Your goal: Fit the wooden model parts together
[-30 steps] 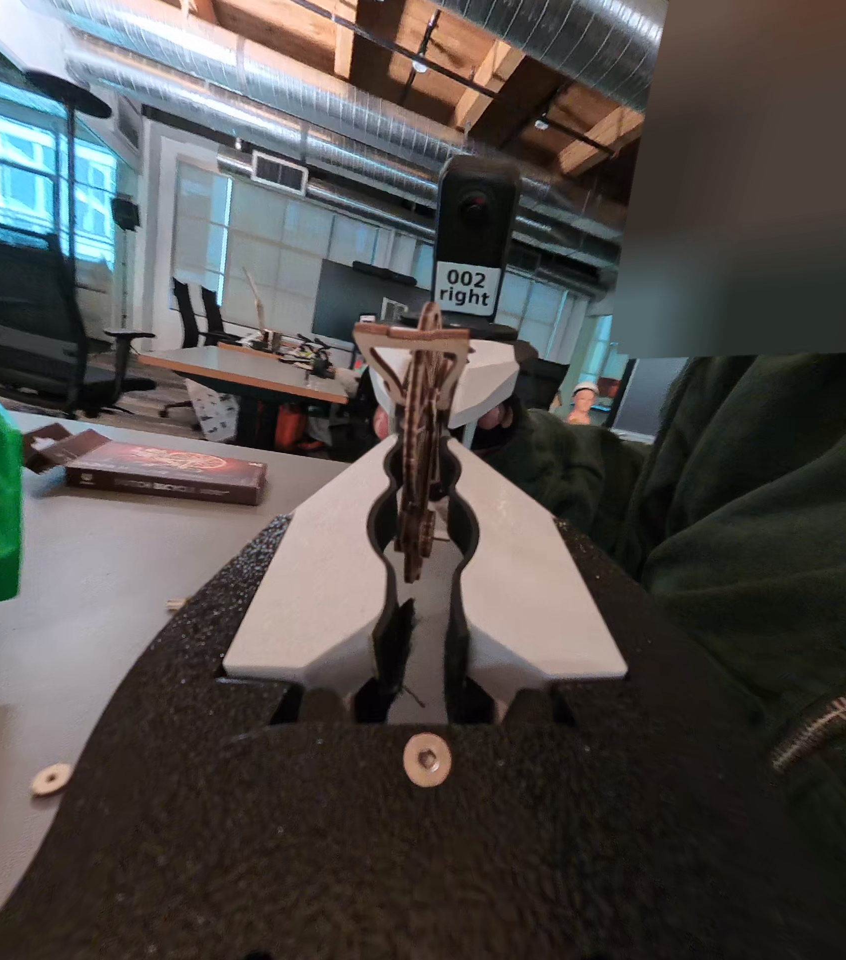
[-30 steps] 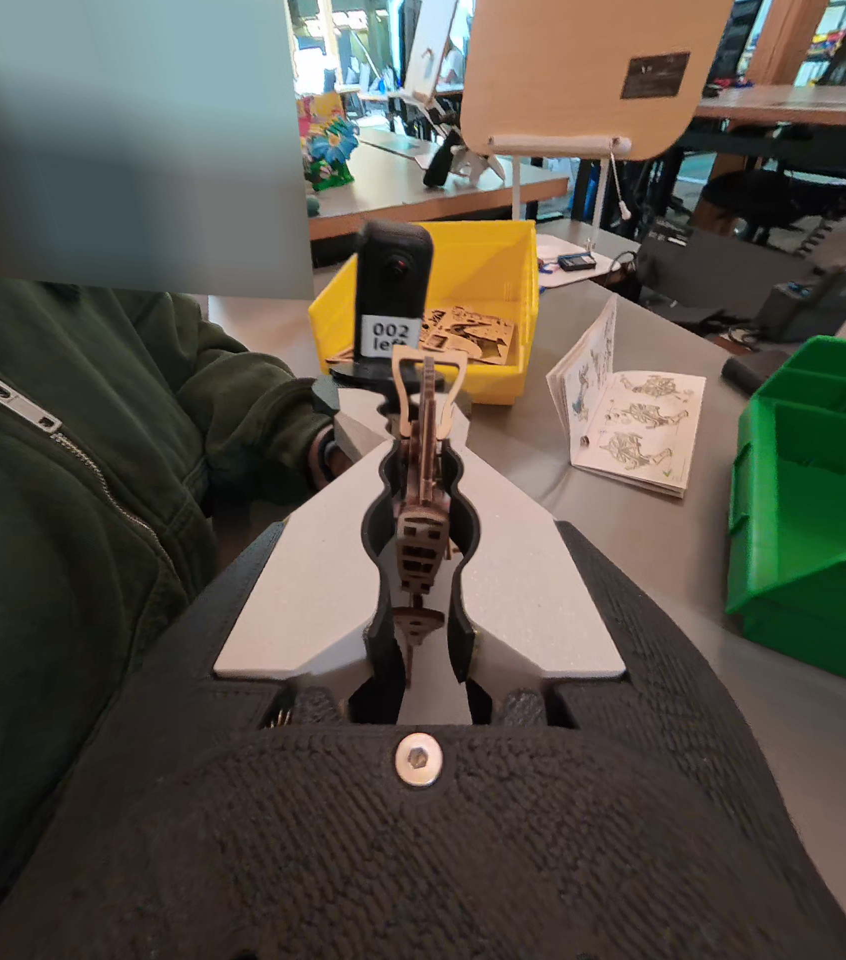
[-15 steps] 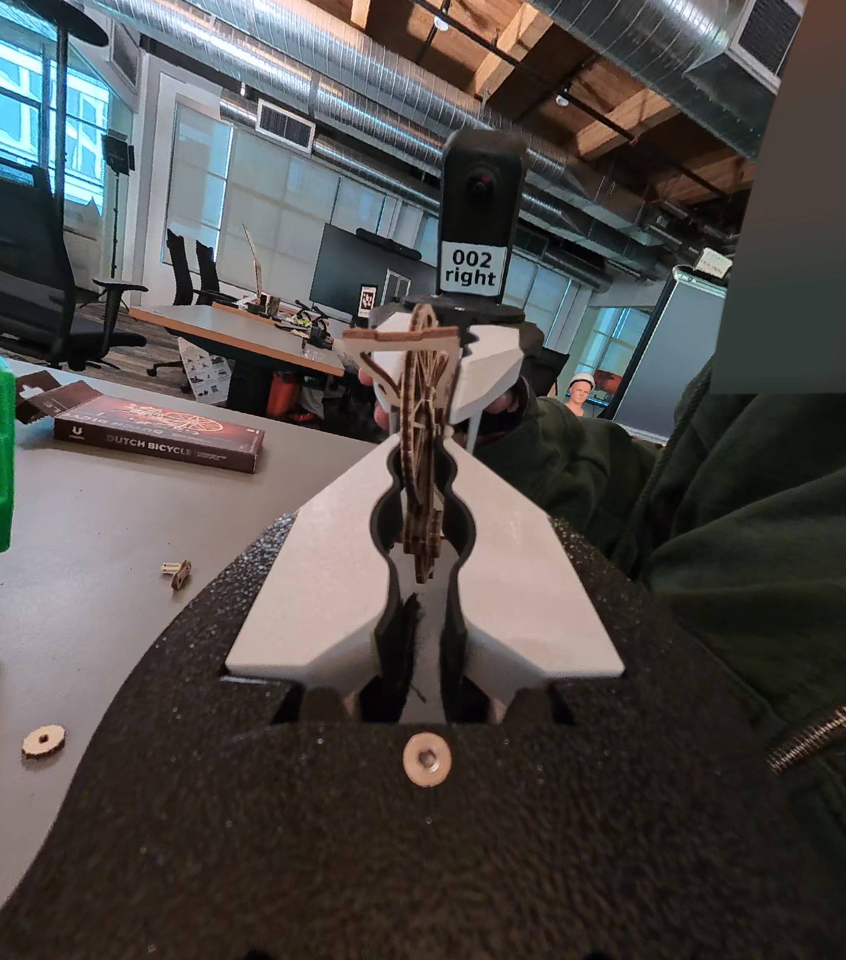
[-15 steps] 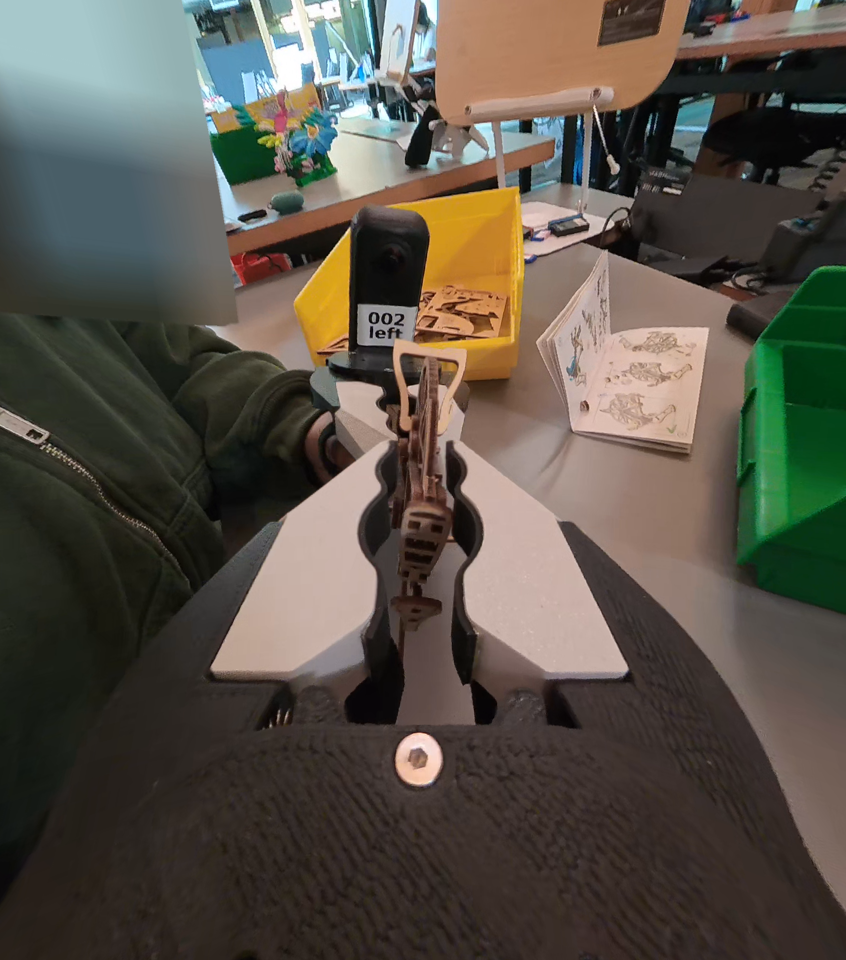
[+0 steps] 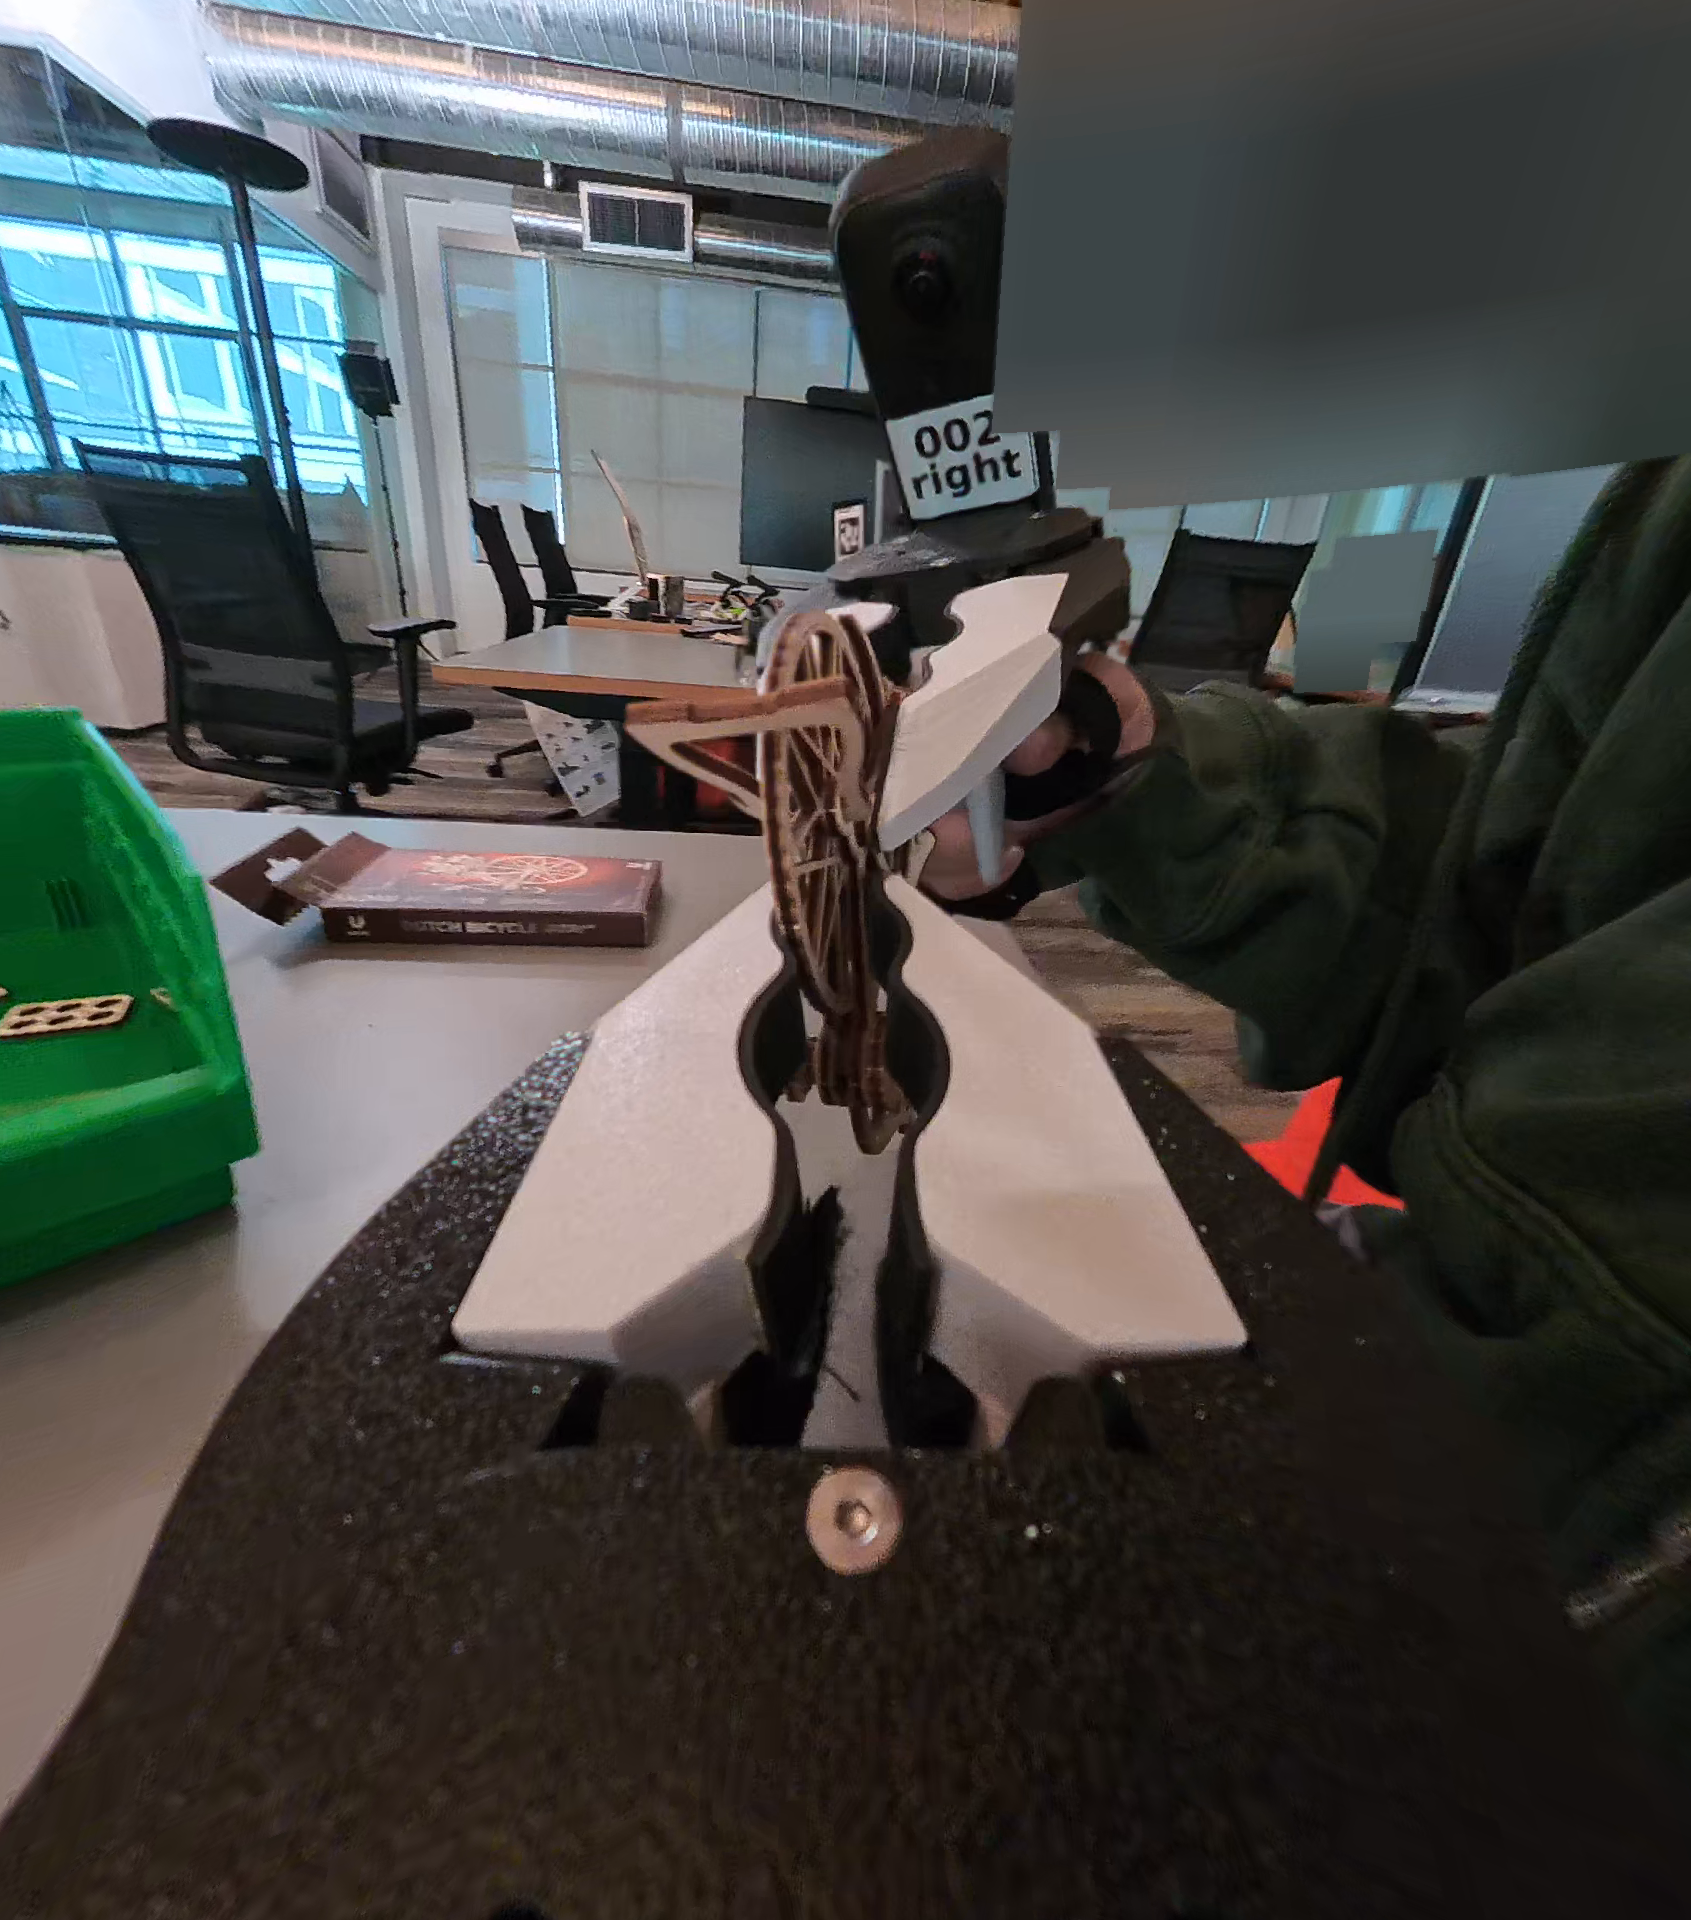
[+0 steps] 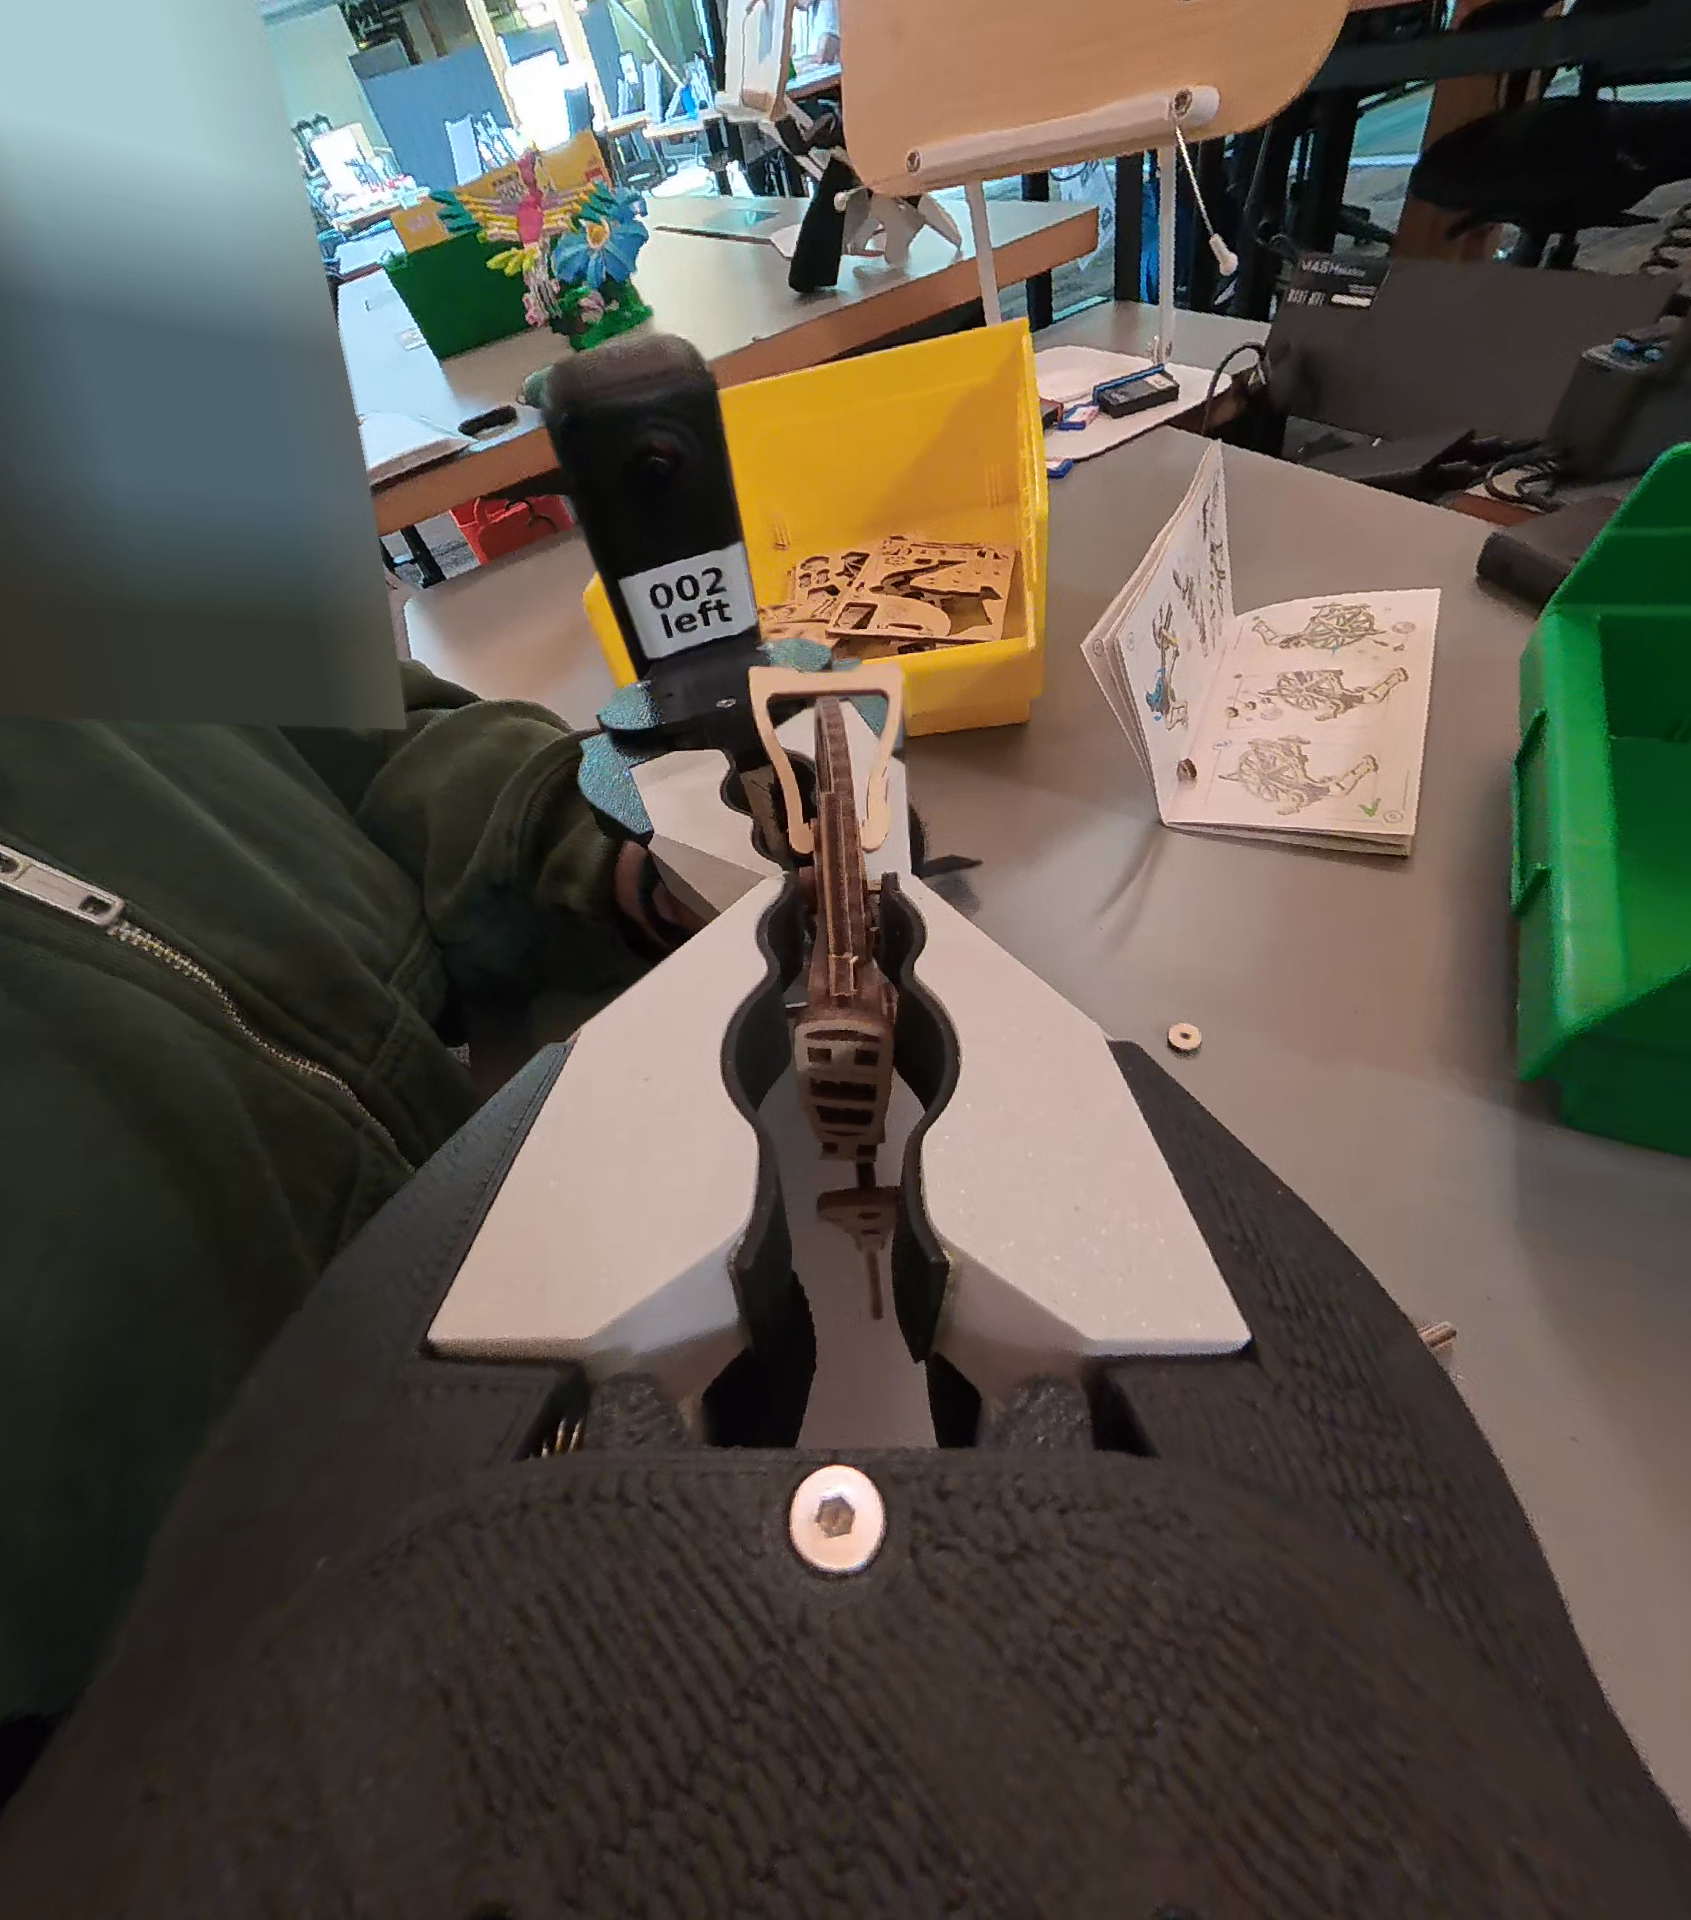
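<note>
A thin wooden model with a spoked wheel (image 5: 825,831) and a fork-shaped frame piece (image 5: 716,717) is held edge-on above the grey table (image 5: 384,1049). My left gripper (image 5: 836,914) is shut on the wheel end. My right gripper (image 6: 836,894) faces it from the other side and is shut on the same model (image 6: 846,966), whose pale fork piece (image 6: 825,758) sticks up past the fingertips. The right gripper also shows in the left wrist view (image 5: 986,696), tilted, with a hand under it. The left gripper shows in the right wrist view (image 6: 695,790).
A green bin (image 5: 41,997) holding small wooden pieces sits on the left; it also shows in the right wrist view (image 6: 1672,831). A yellow bin (image 6: 903,540) of wooden sheets, an open instruction booklet (image 6: 1277,707), a dark model box (image 5: 488,894) and a loose washer (image 6: 1182,1036) lie on the table. The grippers are tip to tip, or close to it.
The right gripper has tilted and shifted right in the left wrist view, and the model has turned so the wheel face and fork show more. Both grippers stay shut on it.
</note>
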Motion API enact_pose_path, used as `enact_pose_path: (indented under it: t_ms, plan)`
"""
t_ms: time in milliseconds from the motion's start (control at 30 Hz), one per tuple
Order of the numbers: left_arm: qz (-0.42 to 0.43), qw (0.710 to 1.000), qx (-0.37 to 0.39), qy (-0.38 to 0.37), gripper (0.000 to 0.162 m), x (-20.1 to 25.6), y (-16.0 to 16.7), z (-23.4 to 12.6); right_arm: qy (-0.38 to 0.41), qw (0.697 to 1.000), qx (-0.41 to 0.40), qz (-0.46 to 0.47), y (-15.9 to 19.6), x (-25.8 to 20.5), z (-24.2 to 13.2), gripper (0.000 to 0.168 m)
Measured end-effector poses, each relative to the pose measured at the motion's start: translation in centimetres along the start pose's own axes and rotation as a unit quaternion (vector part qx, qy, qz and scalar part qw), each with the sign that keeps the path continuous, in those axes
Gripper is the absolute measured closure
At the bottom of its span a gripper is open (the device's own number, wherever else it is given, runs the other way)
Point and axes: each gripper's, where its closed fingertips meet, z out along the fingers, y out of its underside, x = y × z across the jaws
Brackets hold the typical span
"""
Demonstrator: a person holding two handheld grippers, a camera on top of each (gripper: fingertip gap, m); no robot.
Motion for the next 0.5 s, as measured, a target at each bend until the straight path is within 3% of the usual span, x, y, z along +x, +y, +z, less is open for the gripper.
enact_pose_path:
  t_ms: [300, 400, 500]
  plan:
    - [0.039, 0.999, -0.007, 0.002, 0.157, 0.4, -0.1, -0.1, 0.005, 1.000, 0.011, -0.014, -0.1, -0.4, -0.1, 0.155]
    - [0.006, 1.000, 0.000, 0.011, 0.156, 0.1, 0.2, 0.0, 0.008, 1.000, 0.020, -0.013, 0.0, -0.1, 0.0, 0.155]
    - [-0.029, 1.000, 0.006, 0.010, 0.156, -0.3, 0.4, 0.0, 0.040, 0.998, 0.031, -0.031, 0.2, 0.8, 0.3, 0.142]
